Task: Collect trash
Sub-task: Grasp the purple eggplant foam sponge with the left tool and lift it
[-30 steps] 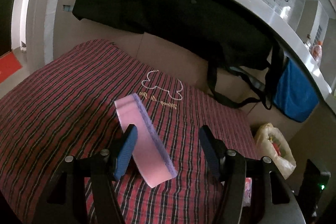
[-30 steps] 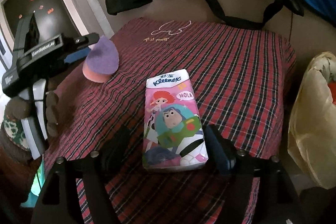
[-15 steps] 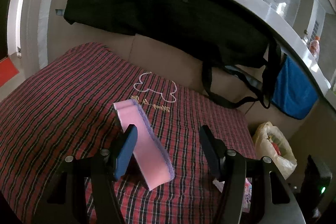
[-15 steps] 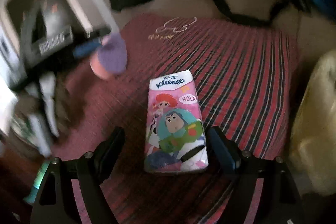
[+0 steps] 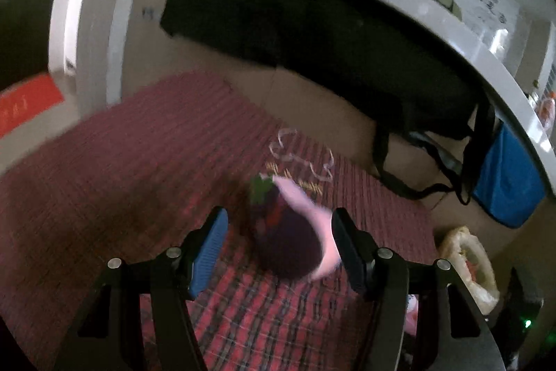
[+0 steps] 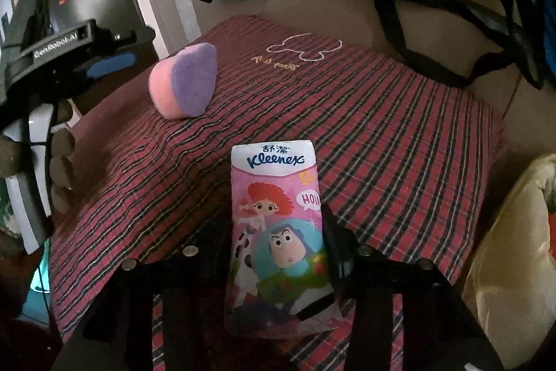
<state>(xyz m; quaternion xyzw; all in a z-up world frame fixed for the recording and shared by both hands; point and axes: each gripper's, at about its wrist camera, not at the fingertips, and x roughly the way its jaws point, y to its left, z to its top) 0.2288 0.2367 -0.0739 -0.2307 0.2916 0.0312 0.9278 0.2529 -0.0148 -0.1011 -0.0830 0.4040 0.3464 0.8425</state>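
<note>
Red plaid cloth [image 6: 382,134], woven with dark and pale stripes and stitched with a white outline figure, covers the seat beneath both tongs. At far left the left gripper [image 5: 278,240] stands wide apart around a soft heart-shaped sponge [image 6: 184,80], pink foam faced with purple felt; blur hides whether a pad touches it. Near the middle lies a glossy rectangular Kleenex tissue pack [image 6: 278,232] printed with cartoon figures. The right gripper [image 6: 278,252] has just been closing and its pads press the pack's sides. A crinkled plastic bag [image 6: 514,259] sits at right.
</note>
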